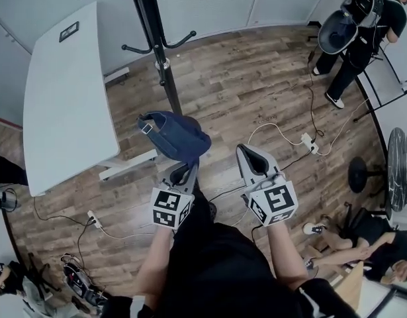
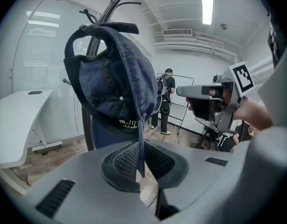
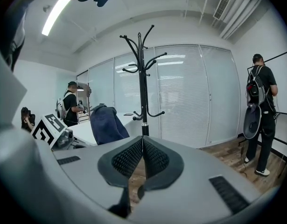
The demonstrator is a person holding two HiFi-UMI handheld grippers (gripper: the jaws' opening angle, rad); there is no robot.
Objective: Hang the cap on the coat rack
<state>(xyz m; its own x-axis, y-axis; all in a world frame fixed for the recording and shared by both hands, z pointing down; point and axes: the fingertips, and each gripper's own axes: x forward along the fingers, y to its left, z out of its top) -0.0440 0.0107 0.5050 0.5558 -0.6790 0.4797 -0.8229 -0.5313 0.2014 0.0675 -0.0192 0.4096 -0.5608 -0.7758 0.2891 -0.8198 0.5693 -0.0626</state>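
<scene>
Gripping the dark blue cap point(image 2: 110, 78) by a thin edge at its lower end, probably the brim seen edge-on, the left hand-held gripper point(image 2: 141, 164) has its pads pressed on the cloth; the cap stands up above the jaws in mid-air, near the coat rack point(image 1: 160, 52) but not touching it; the right hand-held gripper point(image 3: 143, 157) is closed on nothing, level with the left one and a little apart from it.

Judging by its look, the cap is light and soft; the crown sags and folds over itself, while the brim seems stiffer, so it makes the firmer place to hold; the cloth should neither slip between the ribbed pads nor come to harm; the open arch of the back strap sits uppermost in the left gripper view, and that loop, or the hollow crown, seems the part to drop over a hook; a floppy crown may fold shut and miss the hook.

The rack is a black pole with curved hooks at several heights, all those in view bare; it stands on a wood-plank floor point(image 1: 256, 85) beside a white bench point(image 1: 64, 111); cables point(image 1: 282, 134) trail across the planks; blinds line the wall behind; other people stand at the room's edges.
</scene>
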